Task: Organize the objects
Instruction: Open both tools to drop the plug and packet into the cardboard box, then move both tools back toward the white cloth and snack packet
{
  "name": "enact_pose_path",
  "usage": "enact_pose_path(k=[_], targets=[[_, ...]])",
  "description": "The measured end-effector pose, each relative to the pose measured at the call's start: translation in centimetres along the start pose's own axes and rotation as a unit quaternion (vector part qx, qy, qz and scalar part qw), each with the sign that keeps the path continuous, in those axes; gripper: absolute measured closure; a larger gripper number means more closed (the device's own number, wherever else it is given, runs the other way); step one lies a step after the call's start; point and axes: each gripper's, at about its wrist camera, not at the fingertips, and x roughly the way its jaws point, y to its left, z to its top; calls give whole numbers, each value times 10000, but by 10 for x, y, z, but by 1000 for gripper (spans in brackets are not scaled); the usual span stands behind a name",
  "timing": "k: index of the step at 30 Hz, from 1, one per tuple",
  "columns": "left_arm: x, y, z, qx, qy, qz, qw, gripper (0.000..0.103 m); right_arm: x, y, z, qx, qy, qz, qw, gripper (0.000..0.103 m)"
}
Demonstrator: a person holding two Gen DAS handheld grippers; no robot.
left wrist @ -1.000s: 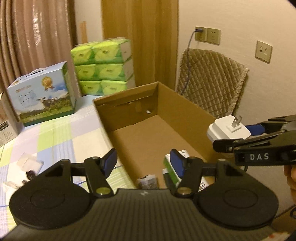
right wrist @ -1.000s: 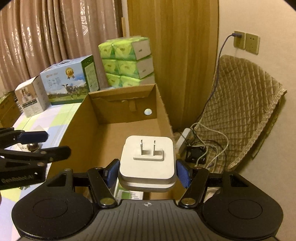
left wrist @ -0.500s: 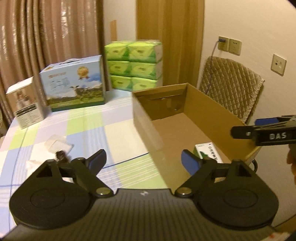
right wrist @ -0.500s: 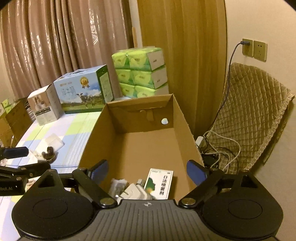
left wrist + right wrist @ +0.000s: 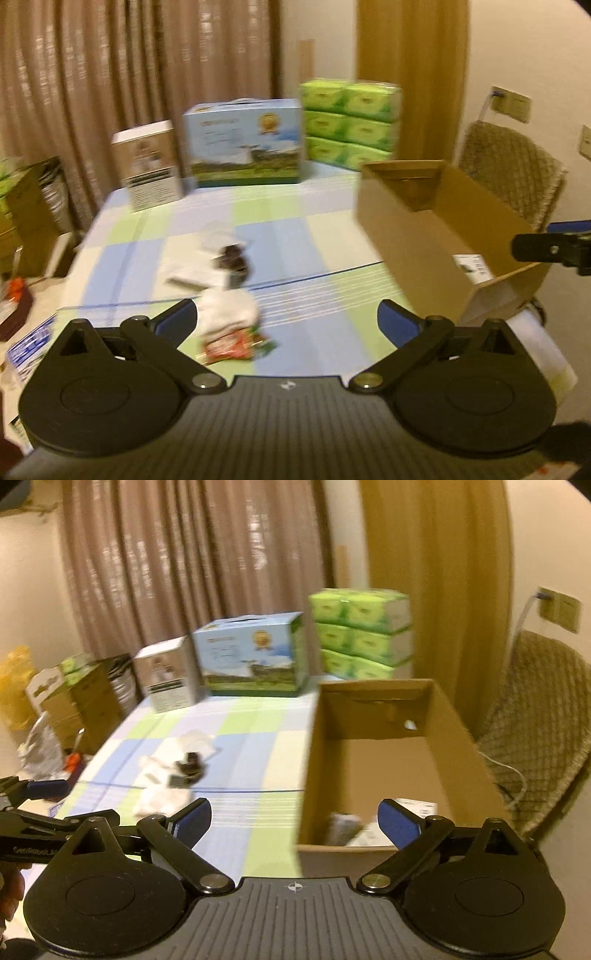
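Now left tool [image 5: 286, 319] opening wide, empty, above table [image 5: 295, 229]; right tool [image 5: 294, 818] opening wide, empty, near cardboard box [image 5: 384, 768].

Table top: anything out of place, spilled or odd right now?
Yes: loose clutter still lies mid-table outside the cardboard box, with a red snack packet nearer. Motion blur hides detail. Nothing looks spilled or damaged.
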Motion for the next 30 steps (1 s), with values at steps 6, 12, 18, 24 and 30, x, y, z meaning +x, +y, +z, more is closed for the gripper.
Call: enact_pose_path(k=[6, 12, 18, 24, 30], targets=[[-15, 49, -15, -232, 102, 441, 9987, 1, 14, 43, -4, -182, 76, 361, 9992, 8], [-7, 90, -26, -540, 205, 677, 9960, 1, 45, 73, -11, -281, 195, 559, 9979, 8], [25, 119, -38, -637, 182, 868, 9940, 1, 92, 95, -21, -428, 315, 559, 9970, 8], [64, 137, -47, -786, 302, 885, 9925, 1, 149, 110, -33, -531, 556, 724, 9944, 8], [96, 147, -50, -740, 305, 903, 9927, 1, 206, 128, -42, -751, 660, 1045, 9895, 8]])
